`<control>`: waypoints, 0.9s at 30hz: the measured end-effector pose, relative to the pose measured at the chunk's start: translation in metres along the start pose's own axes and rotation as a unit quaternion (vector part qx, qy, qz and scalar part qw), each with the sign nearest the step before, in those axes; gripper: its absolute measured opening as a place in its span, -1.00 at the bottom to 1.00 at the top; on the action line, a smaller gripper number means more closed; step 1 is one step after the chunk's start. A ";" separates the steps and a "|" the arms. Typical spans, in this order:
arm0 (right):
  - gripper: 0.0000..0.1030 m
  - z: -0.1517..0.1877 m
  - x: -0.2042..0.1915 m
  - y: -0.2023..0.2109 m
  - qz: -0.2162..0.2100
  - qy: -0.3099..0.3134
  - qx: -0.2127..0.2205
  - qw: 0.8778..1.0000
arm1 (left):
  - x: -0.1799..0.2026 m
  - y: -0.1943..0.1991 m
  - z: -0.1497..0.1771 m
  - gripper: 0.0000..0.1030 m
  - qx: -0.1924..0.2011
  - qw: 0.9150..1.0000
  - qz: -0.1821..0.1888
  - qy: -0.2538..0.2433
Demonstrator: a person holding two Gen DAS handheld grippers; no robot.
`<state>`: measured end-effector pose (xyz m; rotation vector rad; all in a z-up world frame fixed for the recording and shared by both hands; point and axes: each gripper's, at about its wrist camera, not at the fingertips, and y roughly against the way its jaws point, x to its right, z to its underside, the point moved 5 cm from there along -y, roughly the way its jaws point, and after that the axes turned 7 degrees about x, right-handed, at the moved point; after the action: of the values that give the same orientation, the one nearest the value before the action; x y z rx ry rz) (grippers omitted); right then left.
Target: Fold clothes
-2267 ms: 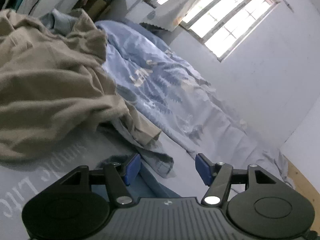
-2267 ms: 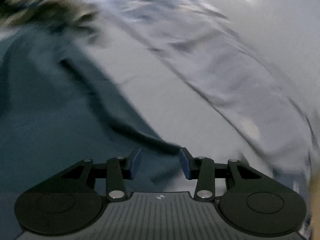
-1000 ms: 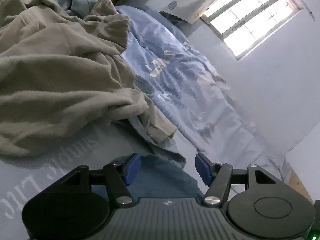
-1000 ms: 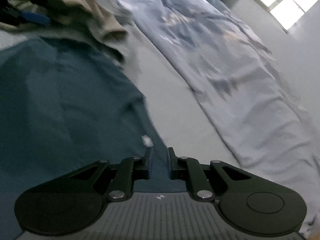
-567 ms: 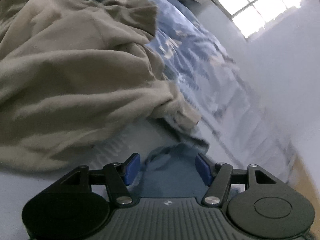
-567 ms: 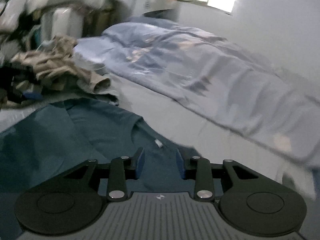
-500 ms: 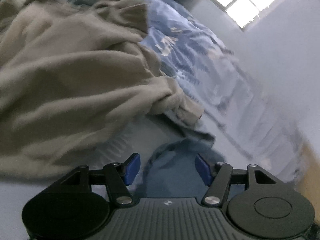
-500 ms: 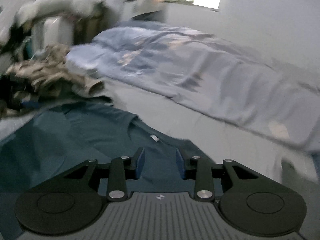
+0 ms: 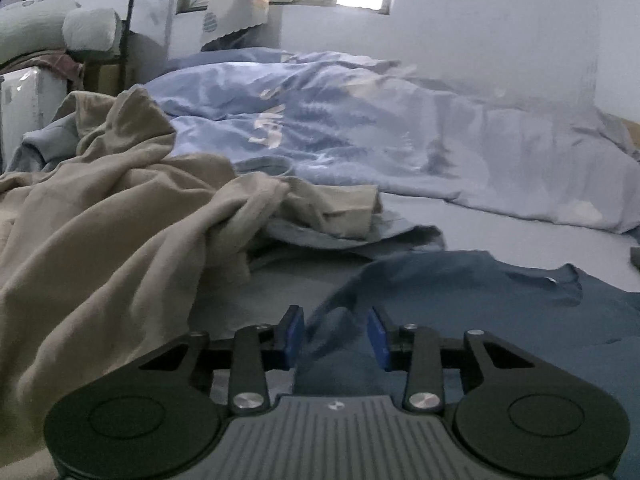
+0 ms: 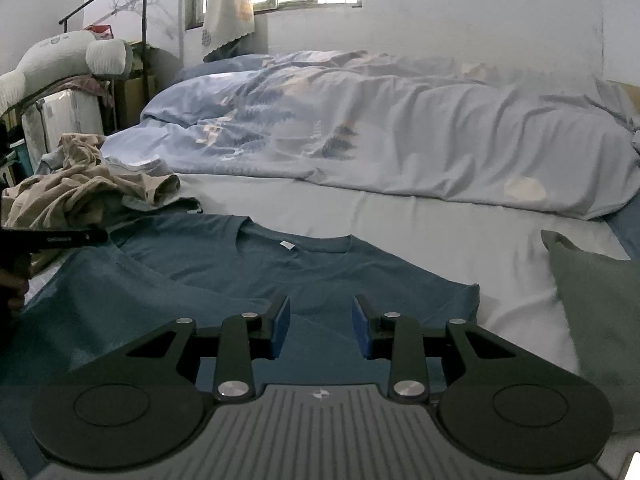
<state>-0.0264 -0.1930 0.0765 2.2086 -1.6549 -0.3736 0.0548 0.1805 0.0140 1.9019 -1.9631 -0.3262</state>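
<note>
The teal T-shirt (image 10: 304, 264) lies spread face-up on the bed sheet (image 10: 400, 216), lower centre of frame, neck label showing, left sleeve rumpled. The left gripper (image 9: 335, 336) is closing, jaws straddling that raised sleeve fold without pinching it; the right gripper (image 10: 320, 326) hangs over the shirt's body, jaws parted, nothing between them.

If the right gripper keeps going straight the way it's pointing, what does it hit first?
Most likely the blue T-shirt lying flat on the bed: the right gripper tilts downward over it, fingers apart, nothing between them. Depth is uncertain.
</note>
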 end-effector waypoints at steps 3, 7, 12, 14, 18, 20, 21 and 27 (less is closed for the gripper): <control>-0.34 0.002 0.000 0.003 0.001 -0.003 -0.003 1.000 | -0.002 -0.003 0.002 -0.44 -0.005 1.000 -0.001 -0.003; -0.34 0.005 0.003 0.008 0.007 -0.007 -0.005 1.000 | 0.003 -0.003 0.003 -0.64 -0.004 1.000 -0.002 -0.018; -0.34 0.006 0.011 0.017 0.024 -0.010 -0.003 1.000 | -0.003 -0.007 0.006 -0.95 -0.010 1.000 -0.010 -0.010; -0.34 0.006 0.019 0.021 0.035 -0.014 -0.003 0.999 | -0.001 -0.004 0.004 -0.96 -0.002 1.000 -0.012 -0.012; -0.34 0.011 0.042 0.025 0.076 -0.021 -0.005 0.997 | 0.000 0.006 -0.005 -0.97 0.033 0.999 -0.013 -0.004; -0.34 0.016 0.055 0.023 0.108 -0.018 -0.011 0.994 | 0.001 0.011 -0.010 -0.97 0.047 0.999 -0.011 0.002; -0.34 0.020 0.063 0.021 0.119 -0.023 -0.015 0.993 | 0.002 0.013 -0.013 -0.97 0.055 0.998 -0.008 0.003; -0.30 0.049 0.116 0.006 0.160 -0.102 -0.043 0.981 | 0.003 0.014 -0.017 -0.97 0.057 0.998 -0.007 0.012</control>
<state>-0.0195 -0.3116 0.0347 1.8495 -2.0204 -0.5845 0.0496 0.1796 0.0358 1.9795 -1.9926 -0.1982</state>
